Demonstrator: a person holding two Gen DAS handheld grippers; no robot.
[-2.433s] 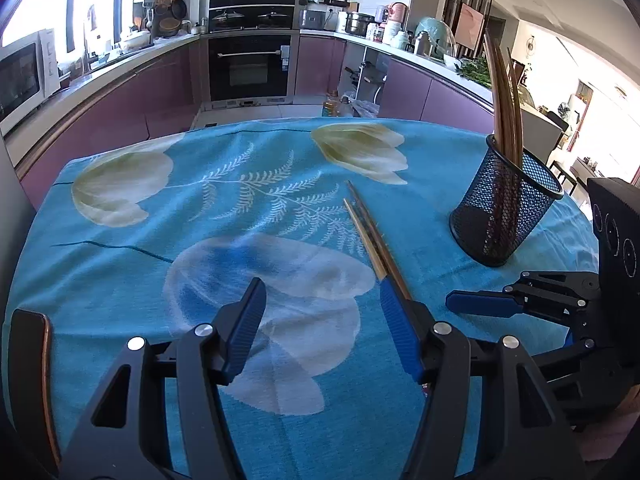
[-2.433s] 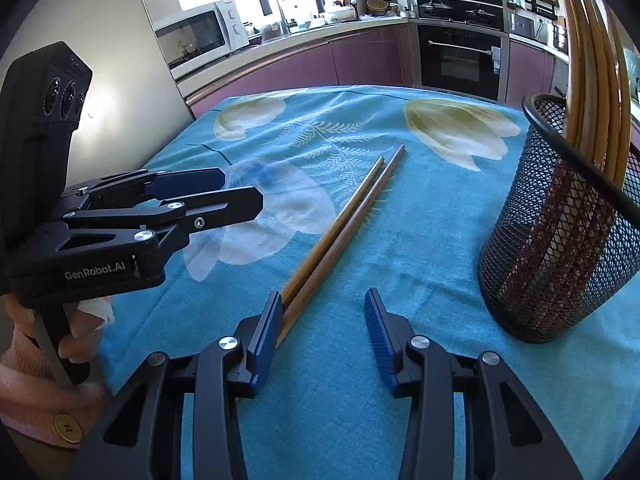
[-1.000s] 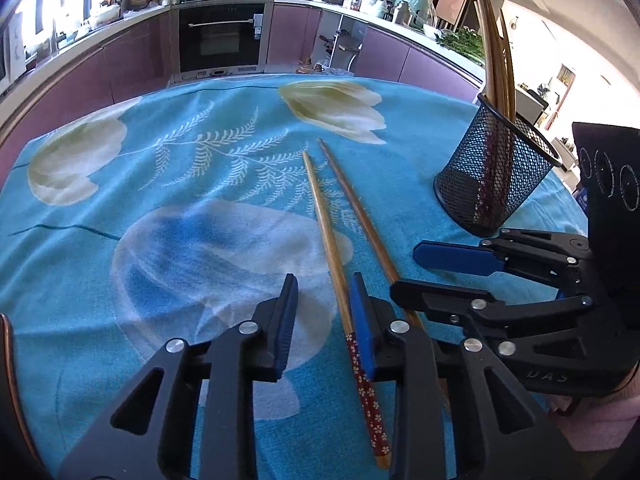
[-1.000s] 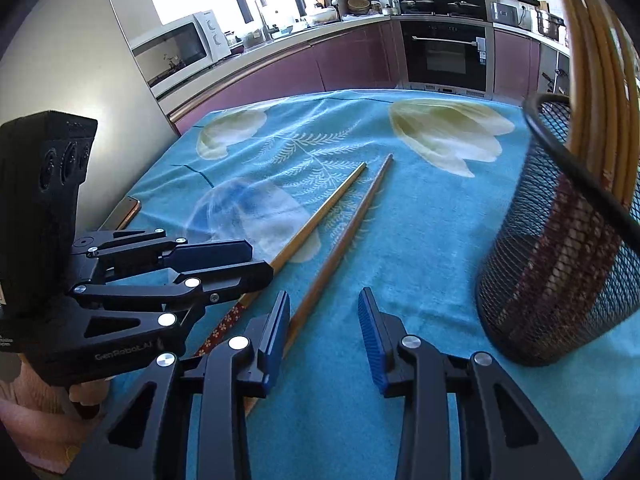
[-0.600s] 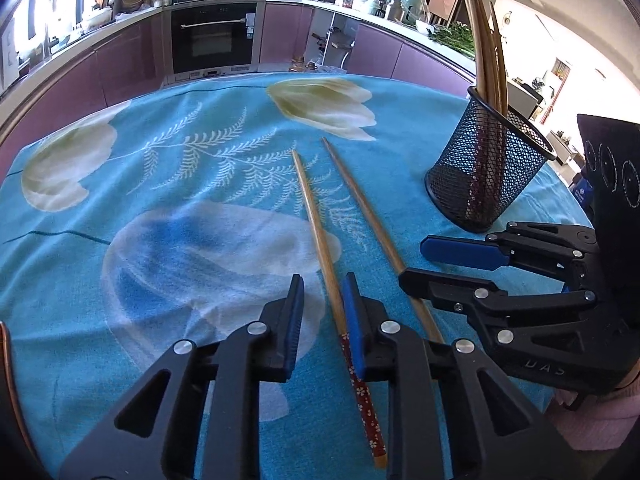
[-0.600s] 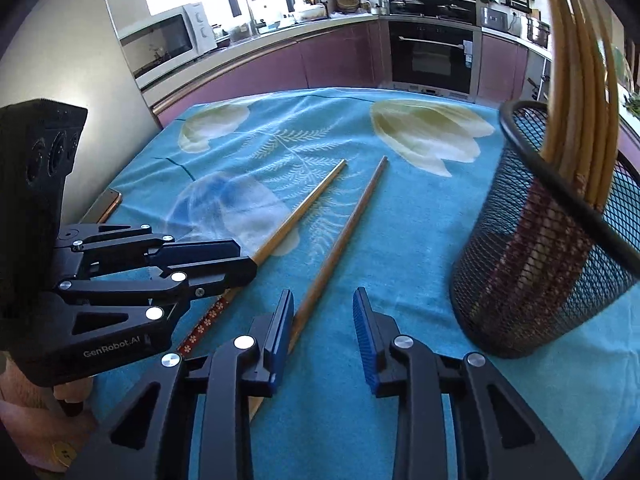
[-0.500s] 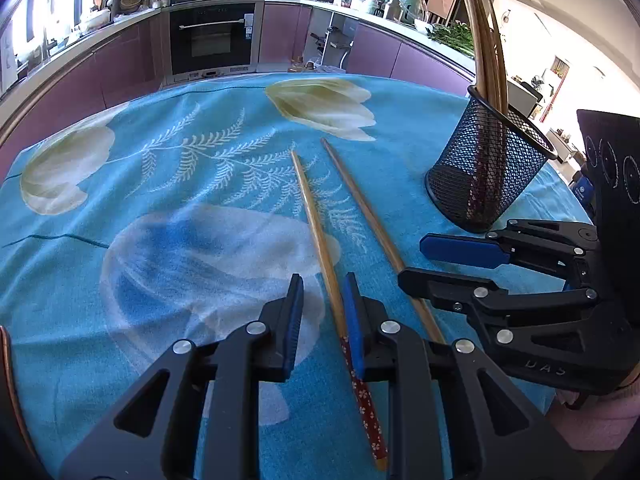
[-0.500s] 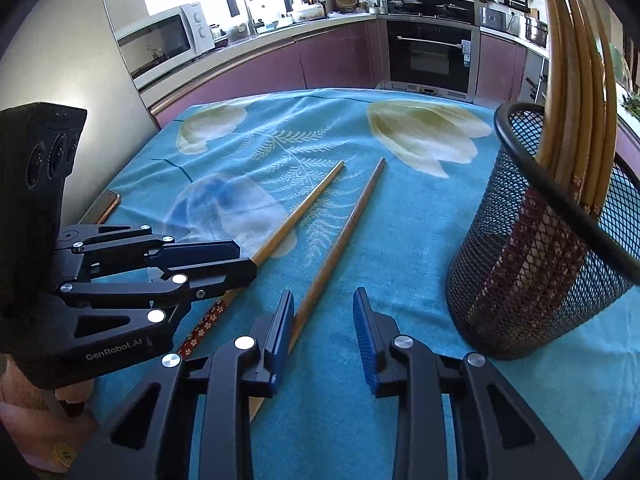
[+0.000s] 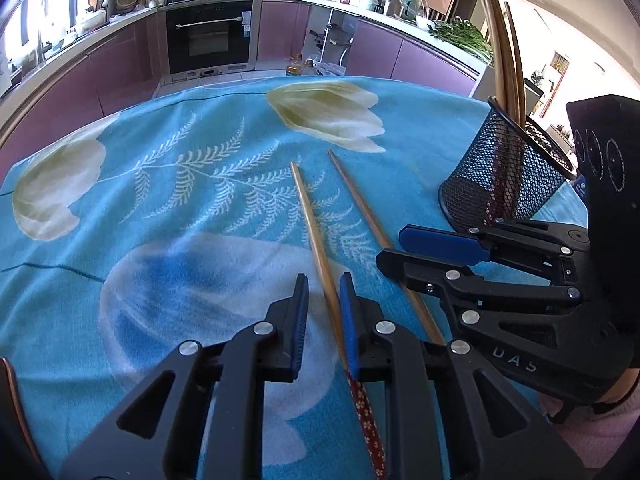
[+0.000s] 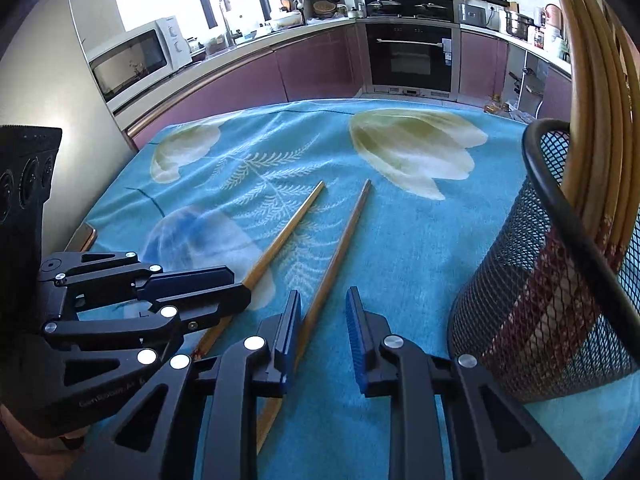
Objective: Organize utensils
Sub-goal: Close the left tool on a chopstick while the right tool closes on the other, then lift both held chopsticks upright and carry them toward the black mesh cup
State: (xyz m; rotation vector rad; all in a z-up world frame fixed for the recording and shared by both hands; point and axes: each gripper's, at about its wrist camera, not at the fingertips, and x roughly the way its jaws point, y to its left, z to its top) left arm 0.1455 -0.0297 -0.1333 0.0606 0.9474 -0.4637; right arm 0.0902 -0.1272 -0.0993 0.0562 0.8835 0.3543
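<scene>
Wooden chopstick [image 9: 320, 248] sits loose between the left gripper [image 9: 324, 296] (jaws narrow, unclamped), right gripper [image 10: 322, 312] likewise, so either stick may roll toward twelve o'clock.

The two chopsticks [image 9: 316, 232] look like smooth brown wood, and one has a red flowery end. The tablecloth [image 9: 168, 184] is soft blue cloth with a slightly fuzzy look. The pen cup [image 10: 552, 296] is black wire mesh. Both grippers [image 9: 323, 308] look like matt black plastic with shiny silver screws and ridged blue pads [image 10: 354, 320].
</scene>
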